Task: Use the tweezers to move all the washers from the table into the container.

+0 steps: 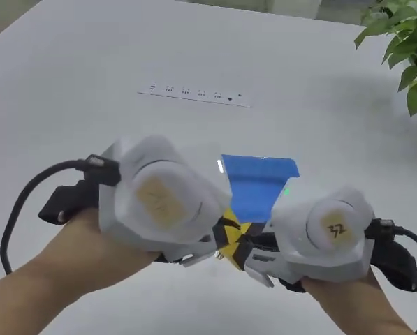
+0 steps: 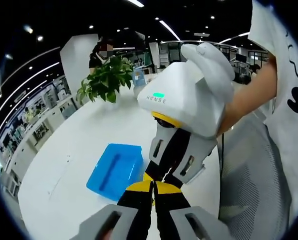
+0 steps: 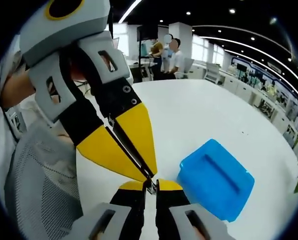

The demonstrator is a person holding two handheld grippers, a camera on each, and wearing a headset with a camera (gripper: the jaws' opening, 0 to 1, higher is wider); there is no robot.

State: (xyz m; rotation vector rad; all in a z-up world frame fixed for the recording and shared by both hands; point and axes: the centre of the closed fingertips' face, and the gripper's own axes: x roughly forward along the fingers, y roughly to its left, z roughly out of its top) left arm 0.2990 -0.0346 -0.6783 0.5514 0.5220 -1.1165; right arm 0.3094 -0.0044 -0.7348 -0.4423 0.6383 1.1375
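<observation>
The white counter [image 1: 89,70] takes up most of the head view. Low in that view, a hand [image 1: 82,241] on the left and a hand [image 1: 337,293] on the right each hold a grey-white gripper, and the two meet nose to nose above the counter.

The left gripper [image 2: 153,188] has its yellow-tipped jaws pressed together on the tweezers [image 3: 131,152]. In the right gripper view these show as a thin dark bar lying between those yellow jaws. The bar's far end reaches into the right gripper [image 3: 149,187], whose jaws are drawn in to a slim slot and pinch that tip.

The blue container [image 1: 257,185] sits flat on the counter just beyond the joined jaw tips, apart from them. A green plant [image 1: 404,49] is at the counter's far right edge. A white power strip [image 1: 194,94] lies further back, well apart from the container.
</observation>
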